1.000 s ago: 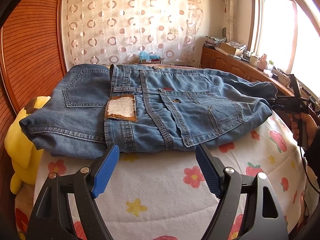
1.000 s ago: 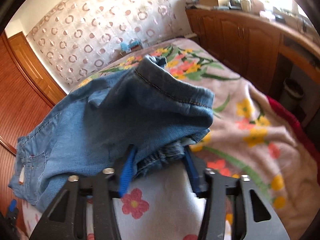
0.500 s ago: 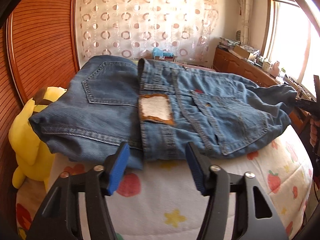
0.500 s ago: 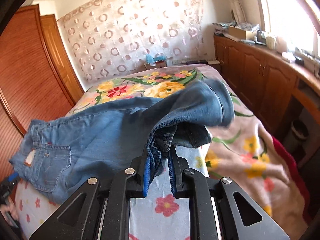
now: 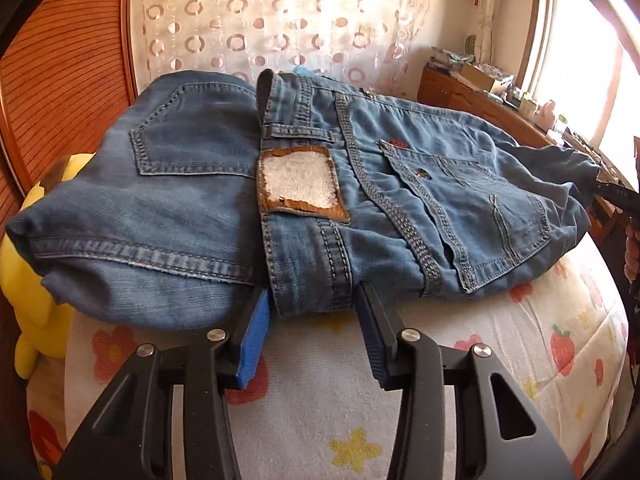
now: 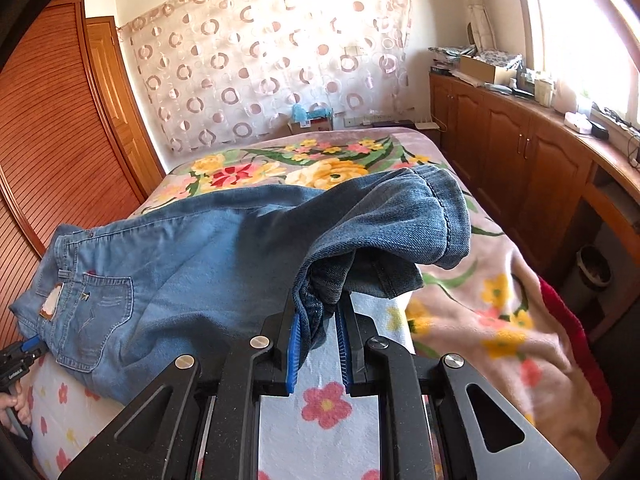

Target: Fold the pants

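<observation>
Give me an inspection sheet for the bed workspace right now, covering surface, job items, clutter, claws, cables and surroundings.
Surface: bed with a white flower-print cover near the camera and a floral blanket further along.
Job's things: blue jeans lying across the bed, waistband patch facing up, legs doubled over.
Clutter: yellow plush toy at the bed's edge, beside the jeans.
Claws: left claw closing around the waistband edge, pads not yet pressing; right claw shut on the bunched leg end.
Cables: thin dark cable at the frame's right edge.
Surroundings: wooden louvred wardrobe, ring-patterned curtain, wooden cabinets under the window.
</observation>
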The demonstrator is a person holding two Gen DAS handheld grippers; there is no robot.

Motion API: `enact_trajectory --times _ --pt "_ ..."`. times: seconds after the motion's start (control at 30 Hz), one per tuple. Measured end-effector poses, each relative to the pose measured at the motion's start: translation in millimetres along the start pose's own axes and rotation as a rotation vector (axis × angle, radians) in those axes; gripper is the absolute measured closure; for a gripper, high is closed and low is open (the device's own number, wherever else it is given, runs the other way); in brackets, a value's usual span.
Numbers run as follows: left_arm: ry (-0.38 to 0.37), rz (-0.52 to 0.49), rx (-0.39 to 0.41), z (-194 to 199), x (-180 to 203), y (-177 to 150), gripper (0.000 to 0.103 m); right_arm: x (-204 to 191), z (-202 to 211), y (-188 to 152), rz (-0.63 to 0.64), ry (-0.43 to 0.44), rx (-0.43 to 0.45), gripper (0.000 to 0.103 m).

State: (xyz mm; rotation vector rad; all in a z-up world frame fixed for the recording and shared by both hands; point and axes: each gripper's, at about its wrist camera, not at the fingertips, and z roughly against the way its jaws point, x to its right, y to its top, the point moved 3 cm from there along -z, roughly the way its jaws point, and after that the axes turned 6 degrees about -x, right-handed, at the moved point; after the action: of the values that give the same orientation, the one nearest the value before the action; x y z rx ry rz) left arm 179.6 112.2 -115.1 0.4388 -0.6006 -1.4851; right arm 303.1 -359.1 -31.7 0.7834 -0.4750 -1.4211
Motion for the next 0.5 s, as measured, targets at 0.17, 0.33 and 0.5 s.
enact_trajectory --times 0.17,0.33,0.5 --pt "-0.021 -0.019 0.042 10 6 3 0.088 -2 2 1 0.016 0.003 0.005 0.088" --pt "0.005 -0.031 0.128 40 15 16 0.101 -5 13 5 0.040 -0.017 0.043 0.090" --pt "0.010 -0.039 0.207 82 12 35 0.101 -8 37 15 0.036 -0.001 0.092 0.091"
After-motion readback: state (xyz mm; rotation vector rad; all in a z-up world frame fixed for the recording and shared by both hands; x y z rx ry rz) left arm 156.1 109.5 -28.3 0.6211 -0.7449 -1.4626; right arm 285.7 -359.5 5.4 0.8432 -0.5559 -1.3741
